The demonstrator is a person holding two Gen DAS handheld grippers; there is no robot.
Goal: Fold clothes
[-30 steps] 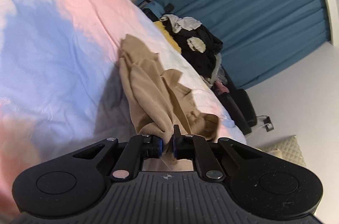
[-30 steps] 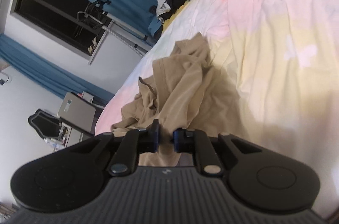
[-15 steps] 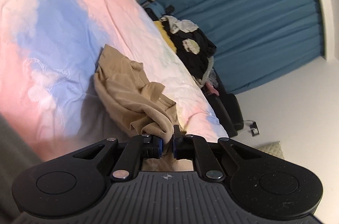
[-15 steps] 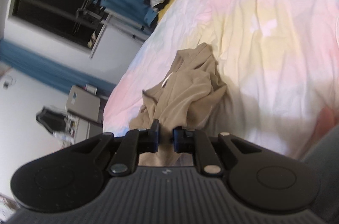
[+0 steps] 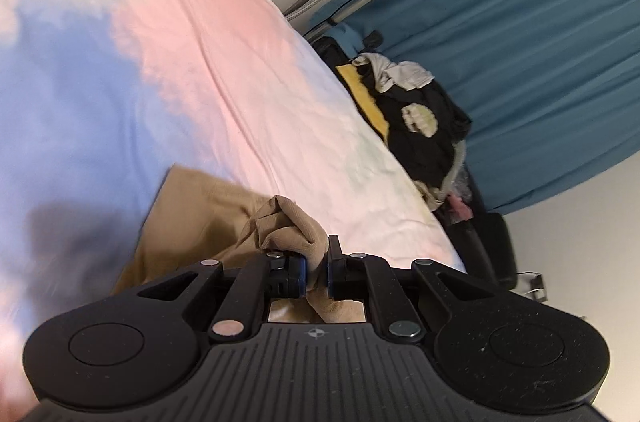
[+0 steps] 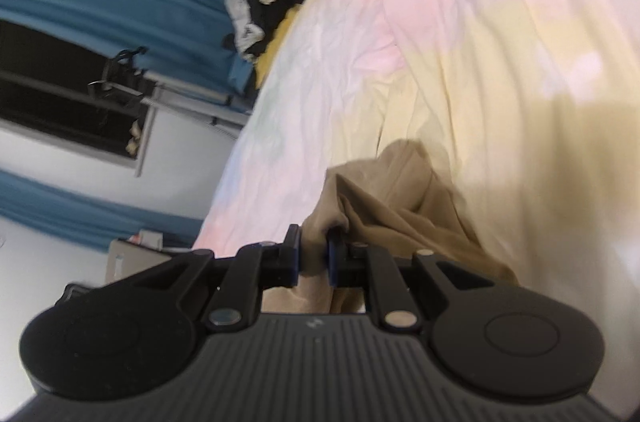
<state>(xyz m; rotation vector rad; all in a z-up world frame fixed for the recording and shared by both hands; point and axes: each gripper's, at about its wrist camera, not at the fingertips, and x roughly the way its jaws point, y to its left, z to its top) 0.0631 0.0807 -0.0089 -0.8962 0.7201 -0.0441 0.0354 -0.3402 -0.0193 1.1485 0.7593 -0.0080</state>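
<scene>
The tan garment (image 5: 208,218) lies bunched on the pastel bedspread (image 5: 168,34), near the bed's edge closest to the dark clothes pile (image 5: 424,126). The left gripper (image 5: 317,272) and the right gripper (image 6: 310,258) each have fingers clamped on a pinch of its fabric. This looks like the spreading step; next, the two grips should draw apart to flatten it on the bedspread.

A home bedroom: pastel bedspread (image 5: 208,54), blue curtains (image 5: 540,62) (clothes pile (image 5: 420,118) bedside).
</scene>
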